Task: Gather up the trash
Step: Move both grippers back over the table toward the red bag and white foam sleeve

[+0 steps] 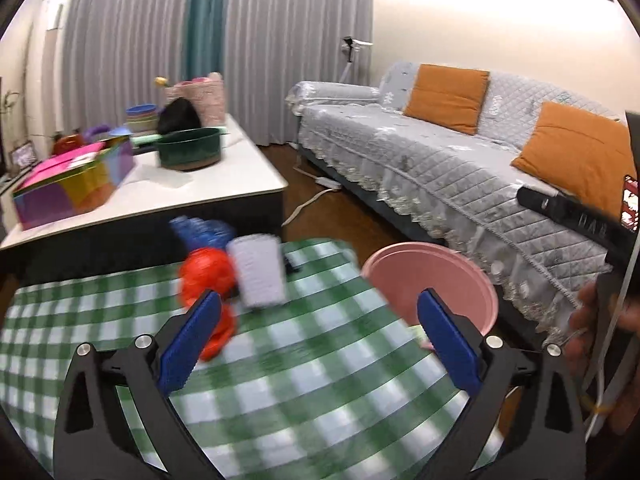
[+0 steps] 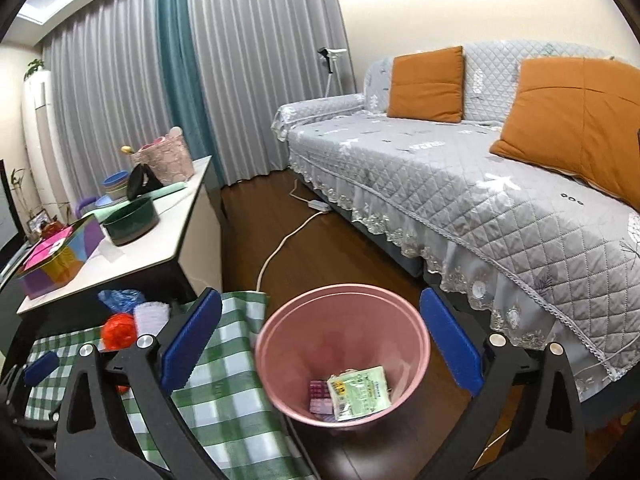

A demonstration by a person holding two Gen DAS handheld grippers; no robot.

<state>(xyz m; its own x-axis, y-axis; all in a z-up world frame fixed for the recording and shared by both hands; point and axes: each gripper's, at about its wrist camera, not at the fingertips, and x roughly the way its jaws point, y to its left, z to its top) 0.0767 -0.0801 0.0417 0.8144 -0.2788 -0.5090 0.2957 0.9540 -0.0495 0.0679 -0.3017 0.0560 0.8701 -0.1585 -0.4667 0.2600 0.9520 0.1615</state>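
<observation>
Each tool [image 2: 320,340] has black arms, blue ribbed pads [image 2: 191,344], silver screws.

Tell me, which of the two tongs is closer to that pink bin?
The right. The right tongs hang open directly above the pink bin, looking down at the wrappers inside. The left tongs are open over the green checked cloth, with the bin off to their right.

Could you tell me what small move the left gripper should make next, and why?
Probably ease the open, empty left gripper forward toward the white cup on the checked cloth; packets already lie in the pink bin, while cup and orange ball remain uncollected.
</observation>
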